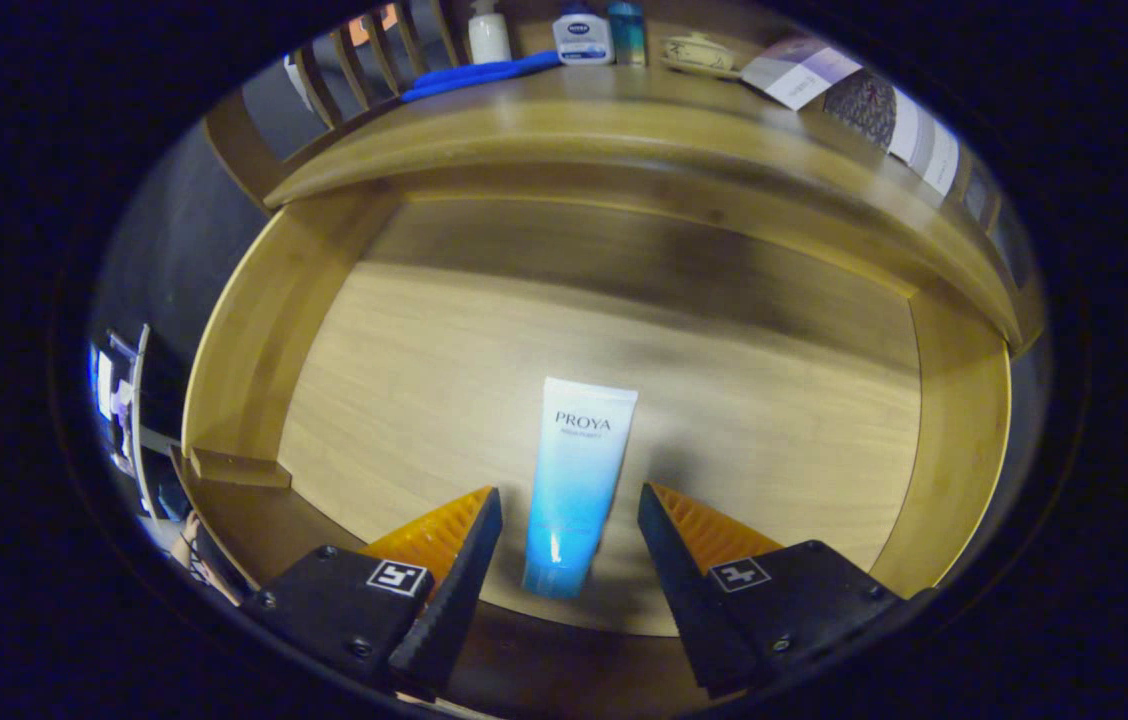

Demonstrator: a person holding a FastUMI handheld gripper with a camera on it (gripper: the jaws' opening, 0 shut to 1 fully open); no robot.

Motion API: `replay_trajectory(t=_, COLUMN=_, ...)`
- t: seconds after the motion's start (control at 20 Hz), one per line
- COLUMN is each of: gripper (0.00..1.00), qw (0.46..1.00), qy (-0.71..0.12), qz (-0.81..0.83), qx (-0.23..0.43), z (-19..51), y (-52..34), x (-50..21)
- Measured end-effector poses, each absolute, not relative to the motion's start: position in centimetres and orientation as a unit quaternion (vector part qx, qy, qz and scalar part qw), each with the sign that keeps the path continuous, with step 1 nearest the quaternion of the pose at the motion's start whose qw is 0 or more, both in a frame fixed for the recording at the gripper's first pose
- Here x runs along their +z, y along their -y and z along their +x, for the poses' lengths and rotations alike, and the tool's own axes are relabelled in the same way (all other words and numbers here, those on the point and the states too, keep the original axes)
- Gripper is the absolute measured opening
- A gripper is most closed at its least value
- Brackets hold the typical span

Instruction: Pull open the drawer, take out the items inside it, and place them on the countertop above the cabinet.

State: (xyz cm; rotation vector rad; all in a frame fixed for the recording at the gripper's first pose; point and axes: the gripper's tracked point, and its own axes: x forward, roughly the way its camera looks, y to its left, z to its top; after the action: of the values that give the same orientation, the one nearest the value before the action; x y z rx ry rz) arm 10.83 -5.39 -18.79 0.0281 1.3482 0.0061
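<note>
**Q.** What do the tongs [570, 520] show, and which step of the task is in hand?

**A.** The tongs stand spread wide, both fingers apart and pressing on nothing. They point down into the open drawer [254, 330]. The pull-open step therefore reads as done; the step in hand is judged to be the taking out of the one item that can be seen on the drawer floor.

**Q.** Where does that item lie relative to the tongs?

**A.** The tube [576, 485] lies flat on the drawer floor, lengthwise along the line of the fingers. Its darker cap end sits between the two fingers; its pale crimped end reaches beyond them toward the back of the drawer. A gap shows on either side, so neither finger touches it.

**Q.** What does the next move call for?

**A.** Probably a short lowering until the fingers straddle the tube body, then a closing across its narrow width. The tube looks soft and smooth, so a firm, centred pinch is advisable.

**Q.** And beyond the drawer?

**A.** The counter [564, 120] overhangs the drawer's far edge. On it stand a white bottle [489, 32], a labelled bottle [583, 36] and a teal bottle [627, 32], with a blue strip [479, 76], a small lidded dish [697, 52] and some printed paper [804, 75] nearby. The lifted tube would need a bare patch among these.
</note>
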Motion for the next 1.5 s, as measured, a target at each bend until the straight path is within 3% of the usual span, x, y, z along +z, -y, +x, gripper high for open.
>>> replay_trajectory(t=0.35, gripper=0.85, qw=0.762, qy=-0.647, qz=0.009, qx=-0.017, z=11.7, y=5.4, x=-19.7)
replay_trajectory(t=0.45, gripper=0.8, qw=0.763, qy=-0.646, qz=-0.002, qx=-0.026, z=11.8, y=6.0, x=-19.7)
replay_trajectory(t=0.7, gripper=0.54, qw=0.769, qy=-0.637, qz=0.005, qx=-0.044, z=11.9, y=6.9, x=-19.7)
replay_trajectory(t=1.2, gripper=0.5, qw=0.808, qy=-0.587, qz=0.02, qx=-0.033, z=13.6, y=6.9, x=-17.8)
replay_trajectory(t=1.5, gripper=0.5, qw=0.834, qy=-0.55, qz=0.019, qx=-0.036, z=16.9, y=6.5, x=-12.1)
